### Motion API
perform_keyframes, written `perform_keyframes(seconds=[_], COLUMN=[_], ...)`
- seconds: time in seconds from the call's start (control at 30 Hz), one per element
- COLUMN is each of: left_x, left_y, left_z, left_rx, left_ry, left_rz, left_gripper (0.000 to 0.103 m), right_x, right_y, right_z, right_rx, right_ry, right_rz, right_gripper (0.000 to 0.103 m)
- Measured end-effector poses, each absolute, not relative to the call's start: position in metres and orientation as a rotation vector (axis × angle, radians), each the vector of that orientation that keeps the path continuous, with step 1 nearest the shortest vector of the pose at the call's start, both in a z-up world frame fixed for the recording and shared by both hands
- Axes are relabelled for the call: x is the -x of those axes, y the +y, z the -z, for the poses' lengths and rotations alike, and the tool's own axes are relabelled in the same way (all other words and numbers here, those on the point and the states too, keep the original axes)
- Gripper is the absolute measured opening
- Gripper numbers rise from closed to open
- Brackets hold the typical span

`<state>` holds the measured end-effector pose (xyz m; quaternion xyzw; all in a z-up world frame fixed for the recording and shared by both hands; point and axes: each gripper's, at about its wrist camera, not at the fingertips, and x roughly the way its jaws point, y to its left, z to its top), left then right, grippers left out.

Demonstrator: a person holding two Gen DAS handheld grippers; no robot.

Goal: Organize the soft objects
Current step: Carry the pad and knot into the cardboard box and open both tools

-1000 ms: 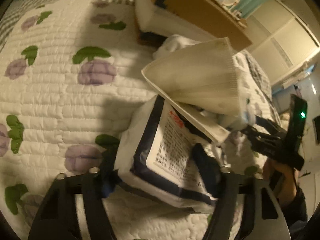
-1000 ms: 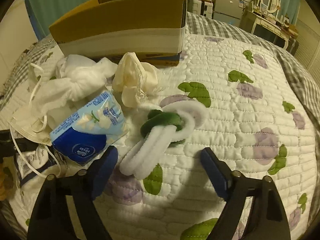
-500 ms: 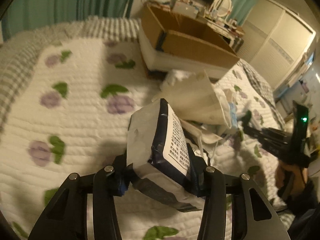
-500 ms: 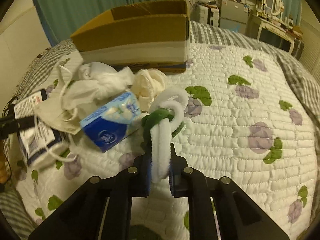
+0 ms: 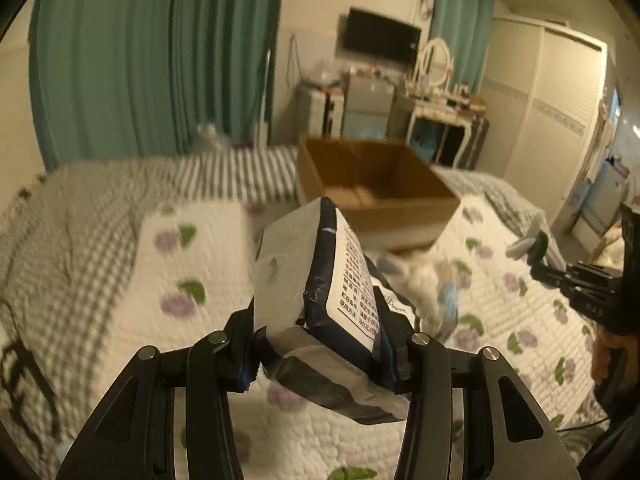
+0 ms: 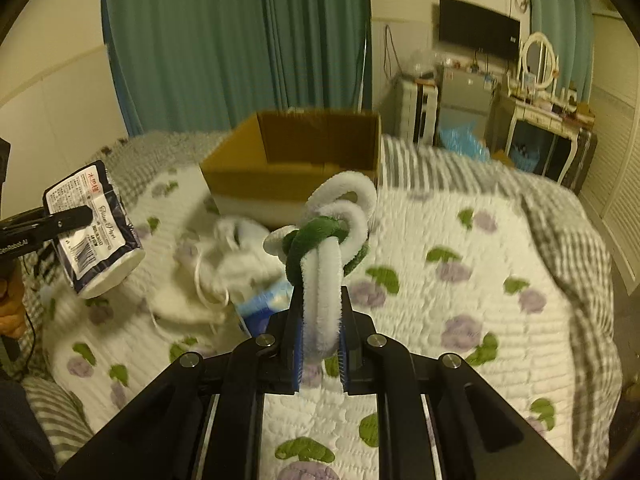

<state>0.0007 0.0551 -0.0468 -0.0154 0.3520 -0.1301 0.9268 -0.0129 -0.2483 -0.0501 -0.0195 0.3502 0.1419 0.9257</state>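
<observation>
Both tools are raised above the quilted bed (image 6: 460,216): the left tool (image 5: 324,354) is clenched on a tissue pack (image 5: 320,280), the right tool (image 6: 320,350) on a fuzzy white-and-green looped toy (image 6: 328,248). Beyond them sits an open cardboard box (image 6: 288,172), with a blurred heap, seemingly white cloths (image 6: 224,268), before it.

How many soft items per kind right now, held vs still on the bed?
Held tissue pack, in left gripper: 1
Held fuzzy white-and-green loop toy, in right gripper: 1
Blue tissue pack on the bed: 1
White cloth pile on the bed: blurred, separate pieces cannot be counted
Total clearly countable: 3, plus the pile
</observation>
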Motion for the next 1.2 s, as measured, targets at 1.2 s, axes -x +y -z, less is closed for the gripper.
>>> perform_keyframes(seconds=[1.2], left_x=[-0.122], left_y=[-0.005], left_z=[-0.033], left_rx=[-0.125], left_ry=[0.312], left_rz=[0.141], left_gripper=[0.046], right_x=[-0.126], right_y=[-0.192], right_z=[-0.067], right_rx=[0.202], right_ry=[0.418], right_rz=[-0.295], right_gripper=[0.013])
